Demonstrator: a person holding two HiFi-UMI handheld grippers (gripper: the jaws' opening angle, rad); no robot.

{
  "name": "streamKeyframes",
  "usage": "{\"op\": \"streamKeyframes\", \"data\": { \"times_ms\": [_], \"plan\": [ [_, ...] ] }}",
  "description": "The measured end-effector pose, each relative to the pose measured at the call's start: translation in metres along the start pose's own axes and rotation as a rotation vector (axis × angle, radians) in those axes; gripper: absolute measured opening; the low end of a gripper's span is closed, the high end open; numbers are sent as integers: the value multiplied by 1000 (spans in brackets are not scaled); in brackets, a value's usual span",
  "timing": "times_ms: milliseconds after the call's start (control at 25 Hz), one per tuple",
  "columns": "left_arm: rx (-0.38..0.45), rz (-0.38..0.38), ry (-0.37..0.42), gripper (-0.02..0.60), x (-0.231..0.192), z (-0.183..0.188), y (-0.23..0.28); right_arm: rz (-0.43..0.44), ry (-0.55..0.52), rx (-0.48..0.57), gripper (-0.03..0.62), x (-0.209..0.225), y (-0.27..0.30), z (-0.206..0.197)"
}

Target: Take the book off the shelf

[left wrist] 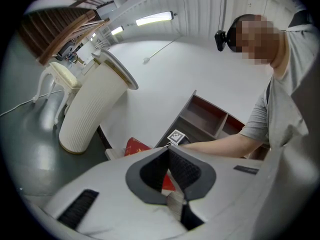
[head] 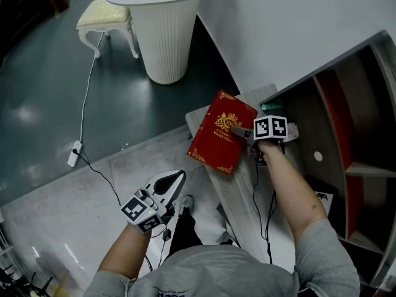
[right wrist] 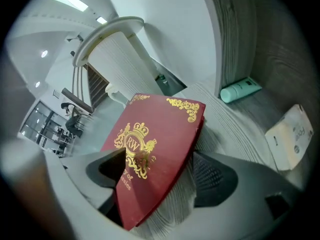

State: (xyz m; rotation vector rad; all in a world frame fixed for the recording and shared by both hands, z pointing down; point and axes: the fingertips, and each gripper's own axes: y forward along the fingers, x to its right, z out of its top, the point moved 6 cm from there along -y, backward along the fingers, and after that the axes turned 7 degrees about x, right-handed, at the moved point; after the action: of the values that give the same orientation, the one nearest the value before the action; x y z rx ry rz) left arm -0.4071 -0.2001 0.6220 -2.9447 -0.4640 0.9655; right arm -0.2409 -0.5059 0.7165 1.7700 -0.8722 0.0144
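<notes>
Gray floor (head: 37,73) fills the top left of the head view. On it stand a round white table (head: 164,36) and a small pale chair (head: 105,14). A thin cable runs across the floor to a white plug box (head: 74,153). On the right is a wooden shelf (head: 346,122) with open boxes inside.

The red book (head: 221,132) with gold print lies cover up on a pale wooden board (head: 238,197) just beside the shelf. One side of it sticks out past the edge of the board.

The right tongs (head: 244,133) reach to the book. Their two sides are spread wide, and the book sits between them. The pads do not squeeze it. A green tube (right wrist: 240,90) and a white packet (right wrist: 287,136) lie farther back on the wood.

The left tongs (head: 174,181) hang low over the floor, well apart from the book. They are pressed together with nothing in them.
</notes>
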Motion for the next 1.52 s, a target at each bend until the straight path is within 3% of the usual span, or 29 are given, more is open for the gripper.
{"op": "streamKeyframes", "data": {
  "times_ms": [280, 560, 880, 1080, 1280, 1520],
  "plan": [
    [-13, -26, -6, 21, 9, 10, -4, -15, -24, 51, 434, -9, -23, 0],
    [-23, -82, 25, 21, 32, 26, 2, 23, -85, 149, 428, -25, -81, -3],
    [-2, -171, 50, 21, 64, 51, 26, 132, -188, 372, 245, -50, -170, -16],
    [-26, -249, 93, 21, 102, 67, 42, 214, -232, 570, 178, -65, -248, -33],
    [-42, -337, 124, 21, 157, 82, 56, 196, -322, 703, 114, -71, -330, -66],
    [-54, -440, 157, 21, 229, 83, 76, 160, -355, 866, 33, -70, -421, -121]
  ]
}}
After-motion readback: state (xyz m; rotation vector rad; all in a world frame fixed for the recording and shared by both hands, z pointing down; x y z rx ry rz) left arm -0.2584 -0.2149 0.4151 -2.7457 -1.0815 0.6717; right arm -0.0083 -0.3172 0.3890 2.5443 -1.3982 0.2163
